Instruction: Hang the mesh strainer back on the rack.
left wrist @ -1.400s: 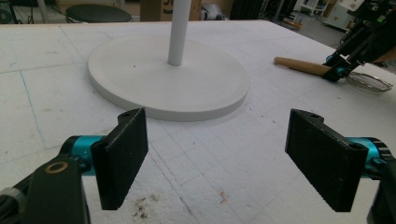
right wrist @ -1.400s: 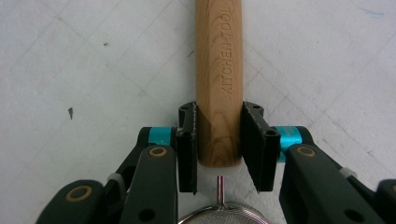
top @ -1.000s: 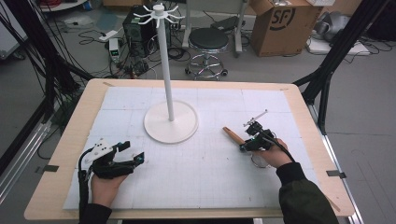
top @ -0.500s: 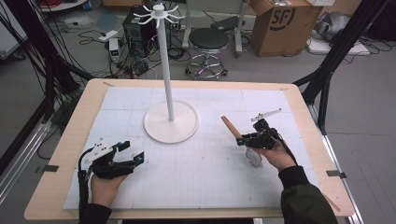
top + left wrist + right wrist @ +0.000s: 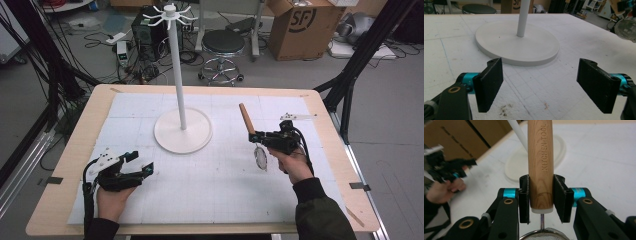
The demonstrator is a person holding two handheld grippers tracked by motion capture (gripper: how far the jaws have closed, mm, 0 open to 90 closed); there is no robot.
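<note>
With its wooden handle clamped in the right gripper [image 5: 256, 138], the small strainer [image 5: 260, 157] hangs off the table at right of frame; hanging it on the white rack [image 5: 171, 11] remains. Lower left, the left gripper [image 5: 141, 163] rests open, empty.

A white stand [image 5: 182, 131] sits on its round base toward the far middle of the white mat [image 5: 215, 185], its pole running up to a ring of hooks. Beyond the wooden table [image 5: 60, 185], a black stool [image 5: 223, 44] stands on the floor beside a cardboard box [image 5: 300, 25], with cables and a black case [image 5: 147, 25] off left.
</note>
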